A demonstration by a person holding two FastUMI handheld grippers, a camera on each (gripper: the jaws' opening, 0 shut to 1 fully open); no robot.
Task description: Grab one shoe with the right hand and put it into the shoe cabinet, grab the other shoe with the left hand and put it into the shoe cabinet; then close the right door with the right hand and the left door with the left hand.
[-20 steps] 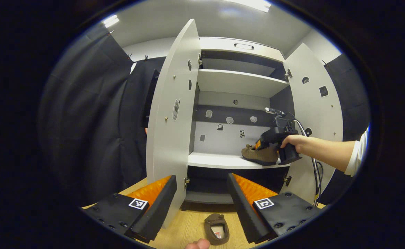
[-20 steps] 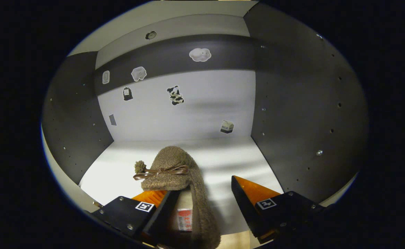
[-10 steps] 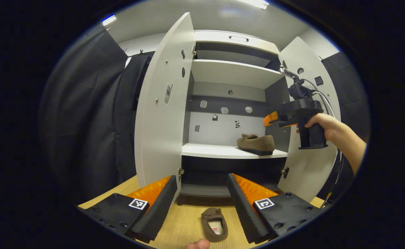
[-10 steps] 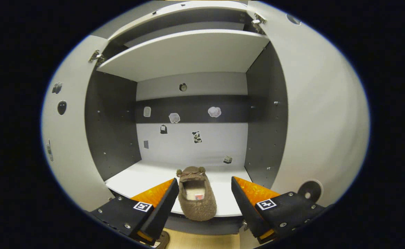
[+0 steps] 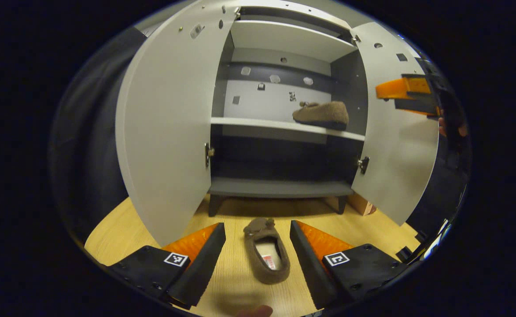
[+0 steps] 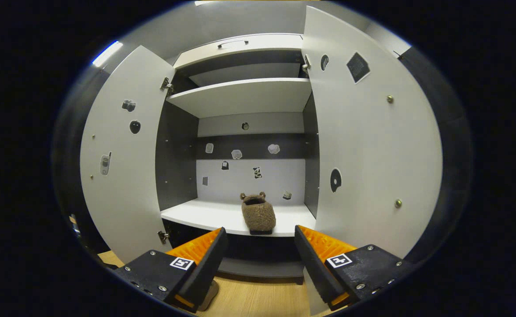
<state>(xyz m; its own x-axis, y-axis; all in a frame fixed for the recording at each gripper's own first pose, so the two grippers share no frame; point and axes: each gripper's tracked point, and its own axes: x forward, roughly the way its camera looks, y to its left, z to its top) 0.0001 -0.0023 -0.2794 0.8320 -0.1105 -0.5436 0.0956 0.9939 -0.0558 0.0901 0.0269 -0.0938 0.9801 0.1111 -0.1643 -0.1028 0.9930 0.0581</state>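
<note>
A brown fuzzy shoe (image 5: pixel 267 259) lies on the wooden floor, toe toward the cabinet. My left gripper (image 5: pixel 257 227) hangs open just above it, one finger on each side, not touching it. The other brown shoe (image 5: pixel 322 113) rests on the right part of the white middle shelf (image 5: pixel 258 124). In the right gripper view that shoe (image 6: pixel 258 215) sits heel toward me, well beyond my open, empty right gripper (image 6: pixel 260 230). The right gripper (image 5: pixel 405 93) also shows at the far right of the left gripper view, in front of the open right door (image 5: pixel 394 145).
Both cabinet doors stand wide open: left door (image 6: pixel 121 167), right door (image 6: pixel 368 145). An upper shelf (image 6: pixel 240 94) and a dark bottom shelf (image 5: pixel 280 188) hold nothing. A small cardboard box (image 5: pixel 361 204) sits on the floor under the cabinet's right side.
My right gripper has let go of its shoe and drawn back out of the cabinet. My left gripper has dropped toward the floor shoe, which now lies between its fingers.
</note>
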